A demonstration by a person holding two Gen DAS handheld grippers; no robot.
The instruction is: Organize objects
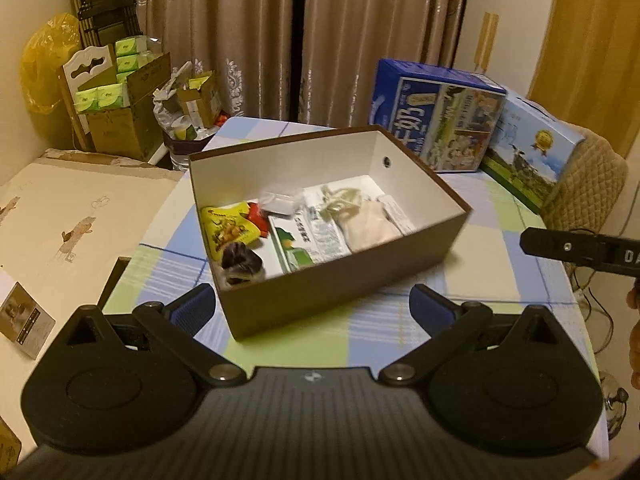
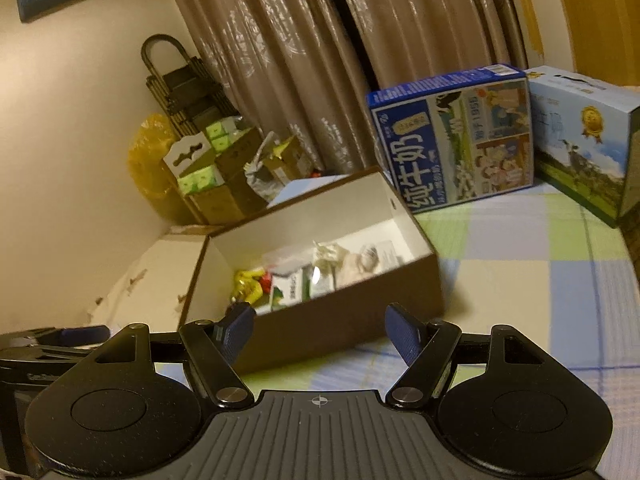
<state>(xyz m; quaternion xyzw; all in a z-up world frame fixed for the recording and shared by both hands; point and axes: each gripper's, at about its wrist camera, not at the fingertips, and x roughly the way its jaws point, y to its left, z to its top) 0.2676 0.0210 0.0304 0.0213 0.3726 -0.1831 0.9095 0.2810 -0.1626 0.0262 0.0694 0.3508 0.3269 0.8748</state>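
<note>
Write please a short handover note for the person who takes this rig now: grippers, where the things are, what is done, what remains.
Left gripper: open, empty, in front of the brown box.
Right gripper: open, empty, also facing the box.
In the box: yellow snack packet, dark wrapped item, green-and-white carton, beige cloth pouch, clear plastic bag.
On the checked tablecloth outside it: only the blue milk carton box and a light blue box.
Done: small items are boxed. Left: no loose small item visible; the lid is not in view.

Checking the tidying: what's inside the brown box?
Brown box holds a yellow packet, dark bundle, green-white carton, beige pouch. Anything underneath them is hidden.
</note>
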